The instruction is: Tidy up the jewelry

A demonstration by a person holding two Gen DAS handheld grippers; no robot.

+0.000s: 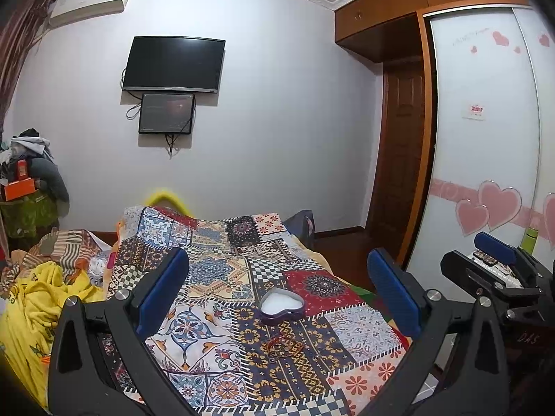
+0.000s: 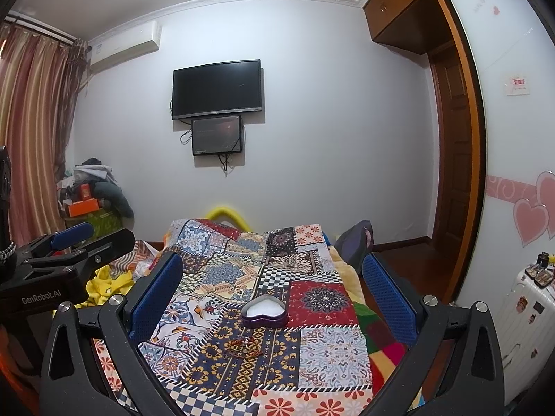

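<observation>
Jewelry, small tangled reddish-gold heap [image 1: 281, 344], lies on patchwork-covered bed [image 1: 222, 277], just before purple heart-shaped tin [image 1: 281, 305]. Left gripper [image 1: 277, 291] and right gripper [image 2: 272, 298] above, fingers spread wide, empty.

Even indoor light, soft shadows — sharp centre, fisheye-bent edges, dark corners.

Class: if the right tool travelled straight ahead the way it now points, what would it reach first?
Probably the heart-shaped tin on the patterned bedspread, lying centred ahead of the open right tool. Depth is unclear; the jewelry pile lies nearer but lower.
</observation>
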